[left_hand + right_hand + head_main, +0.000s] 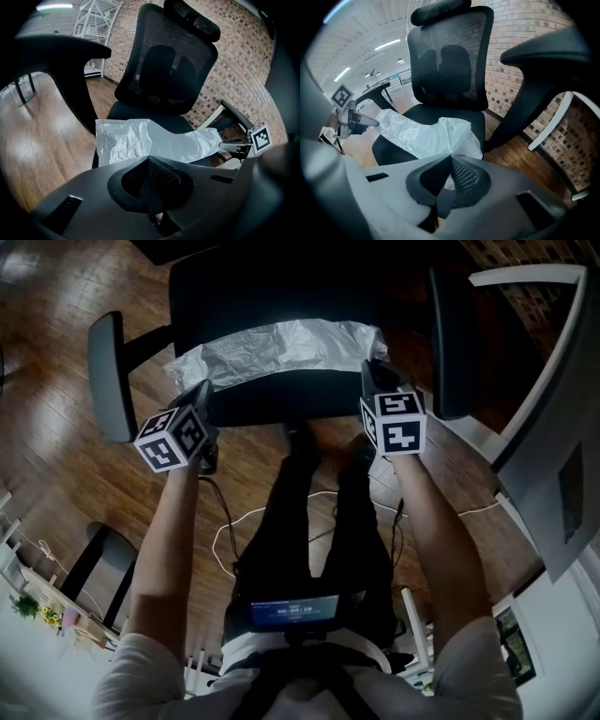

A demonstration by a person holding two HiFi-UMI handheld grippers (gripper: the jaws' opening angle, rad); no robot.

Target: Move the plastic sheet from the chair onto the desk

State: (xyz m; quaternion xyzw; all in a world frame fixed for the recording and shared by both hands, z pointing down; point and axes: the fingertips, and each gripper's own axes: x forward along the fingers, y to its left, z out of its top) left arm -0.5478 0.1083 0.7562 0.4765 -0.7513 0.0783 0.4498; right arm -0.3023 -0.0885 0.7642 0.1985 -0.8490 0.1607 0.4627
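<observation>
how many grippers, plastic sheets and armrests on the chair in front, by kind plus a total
grippers: 2, the left gripper and the right gripper, each shut on an end of the sheet
plastic sheet: 1
armrests: 2
total: 5

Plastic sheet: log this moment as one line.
left gripper: shut on plastic sheet | right gripper: shut on plastic sheet | plastic sheet: draped over chair seat

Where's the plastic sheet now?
In the head view, the translucent plastic sheet stretches over the black office chair's seat, pinched at its ends by the left claw and the right claw.
</observation>
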